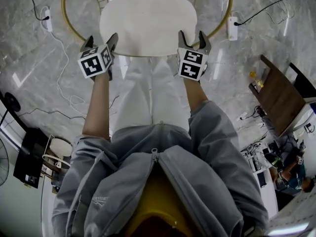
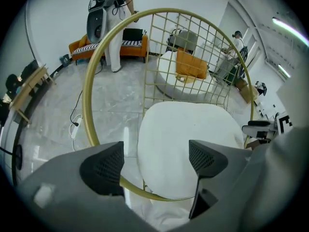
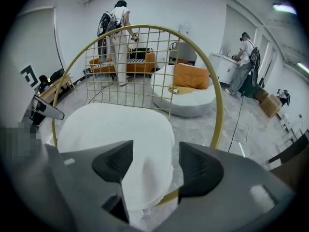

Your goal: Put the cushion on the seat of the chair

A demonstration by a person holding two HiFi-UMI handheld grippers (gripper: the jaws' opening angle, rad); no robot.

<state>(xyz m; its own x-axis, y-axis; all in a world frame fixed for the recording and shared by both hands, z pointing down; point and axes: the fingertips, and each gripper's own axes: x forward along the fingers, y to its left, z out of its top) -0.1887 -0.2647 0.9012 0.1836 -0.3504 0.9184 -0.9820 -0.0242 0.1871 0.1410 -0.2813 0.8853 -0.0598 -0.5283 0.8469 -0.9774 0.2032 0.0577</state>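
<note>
White cushion (image 1: 148,21) lies flat on the seat of the gold wire chair (image 3: 221,110) and covers nearly all of it inside the round rim. Its near edge droops a little over the front of the rim, toward the right side.

The left gripper (image 1: 102,38) hovers at the cushion's near left edge with its jaws spread wide. Nothing sits between them, only the cushion and rim seen beyond. The right gripper (image 1: 192,36) hovers at the near right edge, jaws also spread. The drooping edge shows in the gap, but the pads do not press on it.

The placing looks done, since the cushion rests on the seat and neither gripper holds it. At most, drawing both grippers back remains, and perhaps nudging the overhanging edge farther onto the seat.
</note>
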